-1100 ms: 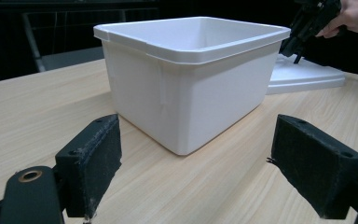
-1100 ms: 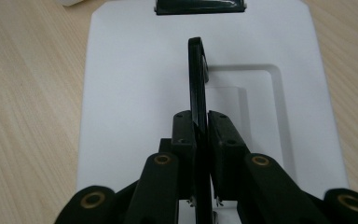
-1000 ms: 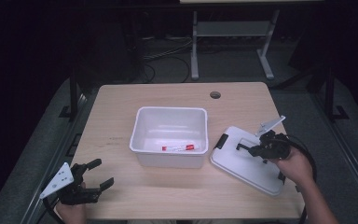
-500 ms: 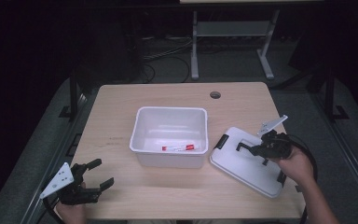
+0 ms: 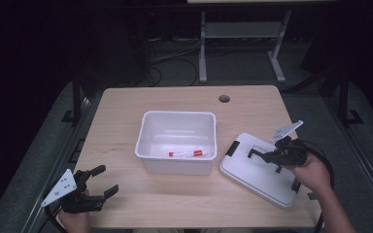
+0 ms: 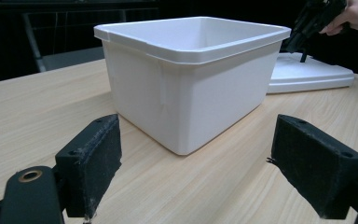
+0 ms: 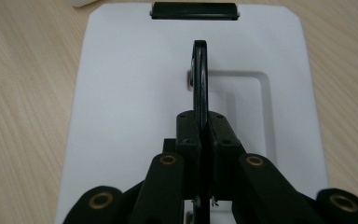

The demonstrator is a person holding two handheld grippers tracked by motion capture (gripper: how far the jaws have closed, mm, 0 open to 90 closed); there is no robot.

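Now, with the right claw clamped on the black handle of the white lid lying flat on the worktop beside the white bin, lift it level, keeping the wide-open left claw clear.

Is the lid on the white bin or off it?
Off. The lid lies flat on the table beside the open bin; the right gripper clamps its black handle.

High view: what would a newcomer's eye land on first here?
The white bin at mid-table, with a red-and-white tube lying inside. To its right the white lid lies flat, and the right hand-held gripper is shut on the lid's black handle. The left hand-held gripper rests open at the near-left corner.
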